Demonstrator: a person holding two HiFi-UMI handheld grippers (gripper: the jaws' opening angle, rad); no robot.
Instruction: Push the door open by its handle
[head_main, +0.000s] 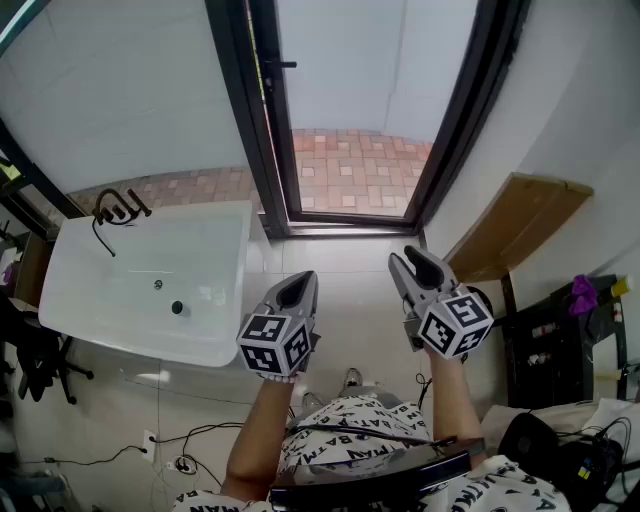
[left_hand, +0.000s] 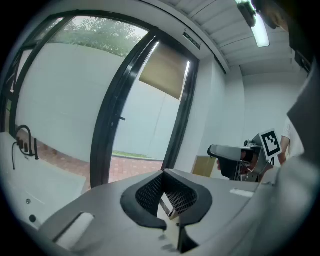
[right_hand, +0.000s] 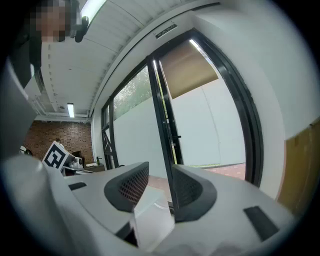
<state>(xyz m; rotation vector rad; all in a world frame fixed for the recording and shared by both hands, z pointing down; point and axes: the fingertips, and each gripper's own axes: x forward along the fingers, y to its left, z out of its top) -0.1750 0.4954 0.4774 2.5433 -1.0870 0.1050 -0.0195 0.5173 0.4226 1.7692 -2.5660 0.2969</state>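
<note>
The black-framed glass door stands ahead of me, and red paving shows through the doorway beside it. Its small black handle sticks out from the frame's edge, far beyond both grippers. The handle is also in the left gripper view, and the handle shows in the right gripper view. My left gripper is held low over the floor tiles, its jaws together and empty. My right gripper sits level with it on the right. In the right gripper view the right gripper has a gap between its jaws with nothing in it.
A white basin with a black tap stands at the left, close to the left gripper. A wooden board leans on the right wall, with a dark shelf beside it. Cables lie on the floor near my feet.
</note>
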